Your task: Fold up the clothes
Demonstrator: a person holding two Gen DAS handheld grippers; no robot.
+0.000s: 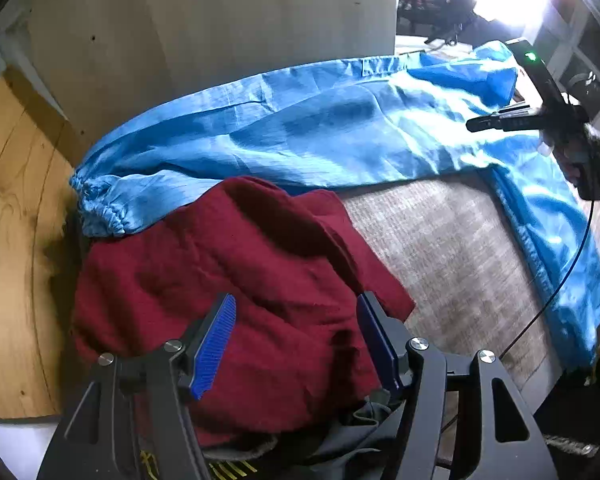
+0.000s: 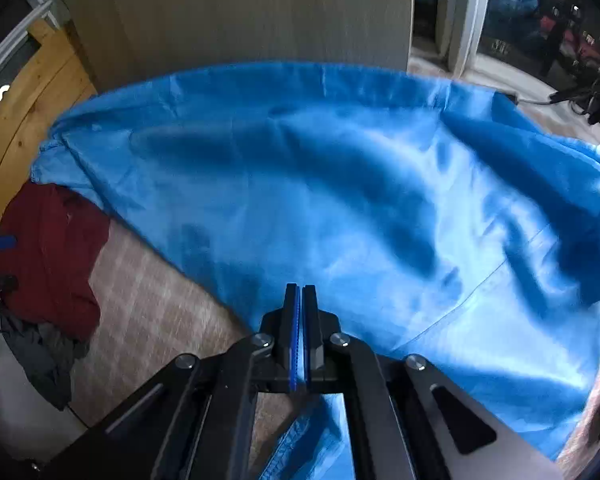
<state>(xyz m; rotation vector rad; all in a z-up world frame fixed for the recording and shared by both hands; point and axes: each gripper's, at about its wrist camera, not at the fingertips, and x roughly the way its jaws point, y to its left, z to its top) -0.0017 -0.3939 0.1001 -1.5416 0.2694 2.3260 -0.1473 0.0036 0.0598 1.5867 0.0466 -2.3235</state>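
Right gripper [image 2: 300, 300], jaws together with no cloth visibly between, should smooth blue garment [image 2: 340, 184] flat; left gripper [image 1: 296, 320] hangs apart over red cloth [image 1: 220, 272].

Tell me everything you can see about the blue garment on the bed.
The blue garment is thin, shiny, bright blue cloth, lightly wrinkled. It lies spread out across the beige woven cover, its far edge along a pale panel. One long part ends in a gathered elastic cuff that touches the red garment. Its near edge hangs off the cover. The right gripper is over it, jaws shut; whether cloth is pinched between them is unclear.
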